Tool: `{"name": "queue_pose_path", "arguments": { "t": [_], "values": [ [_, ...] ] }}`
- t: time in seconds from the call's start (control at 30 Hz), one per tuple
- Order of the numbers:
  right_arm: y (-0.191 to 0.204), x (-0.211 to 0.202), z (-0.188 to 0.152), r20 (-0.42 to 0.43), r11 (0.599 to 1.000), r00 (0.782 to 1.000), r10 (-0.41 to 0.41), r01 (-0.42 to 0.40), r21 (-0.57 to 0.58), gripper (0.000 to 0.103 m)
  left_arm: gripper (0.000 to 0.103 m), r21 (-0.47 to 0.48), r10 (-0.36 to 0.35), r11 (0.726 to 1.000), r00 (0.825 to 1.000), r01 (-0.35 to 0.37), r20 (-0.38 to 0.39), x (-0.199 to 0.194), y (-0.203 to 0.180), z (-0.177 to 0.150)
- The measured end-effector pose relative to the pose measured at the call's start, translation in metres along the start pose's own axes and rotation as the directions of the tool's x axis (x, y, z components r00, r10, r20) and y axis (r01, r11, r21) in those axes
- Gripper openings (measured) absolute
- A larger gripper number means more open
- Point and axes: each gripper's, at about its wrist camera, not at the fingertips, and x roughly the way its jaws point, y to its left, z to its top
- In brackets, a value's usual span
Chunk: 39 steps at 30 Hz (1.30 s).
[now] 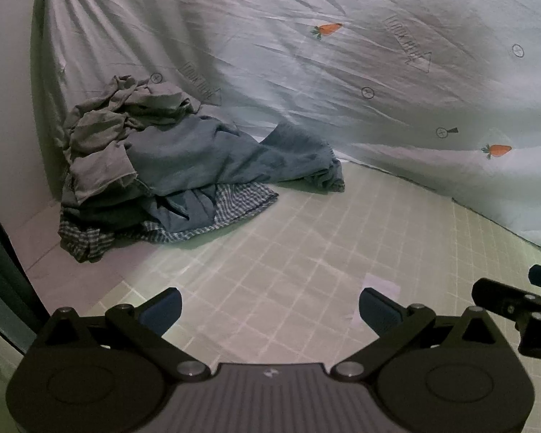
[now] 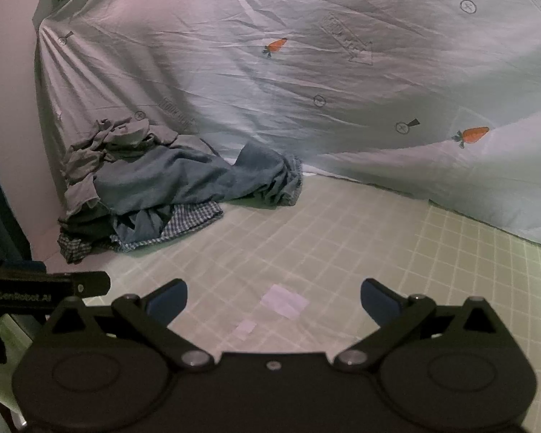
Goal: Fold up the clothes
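A crumpled pile of clothes (image 1: 169,166) sits in the left middle of both wrist views, pushed against the hanging carrot-print sheet (image 1: 342,72) at the far edge of the grid-lined green mat (image 1: 306,252). None of it is folded: a grey garment (image 1: 104,133) is bunched at the top left, a blue-grey garment (image 1: 212,151) drapes over the middle, and a checked garment (image 1: 241,202) pokes out underneath toward the lower edge of the pile.

The left gripper (image 1: 270,310) has its jaws spread wide and holds nothing; the right gripper (image 2: 274,306) is likewise wide apart and empty. Both hover over bare mat, well apart from the pile.

From either gripper the pile lies ahead and to the left. The blue-grey garment's long axis runs left to right across the frame, its free end (image 1: 317,166) trailing right onto the mat. The pile looks nearer the left gripper, while that trailing end is the part nearest the right one.
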Motion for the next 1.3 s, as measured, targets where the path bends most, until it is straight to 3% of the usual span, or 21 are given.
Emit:
{"name": "queue_pose_path", "arguments": {
  "t": [1.3],
  "values": [
    [0.001, 0.002, 0.0, -0.003, 0.999, 0.999, -0.036, 0.036, 0.014, 0.103, 0.103, 0.012, 0.014, 1.0, 1.0, -0.014, 0.001, 0.007, -0.004, 0.003]
  ]
}}
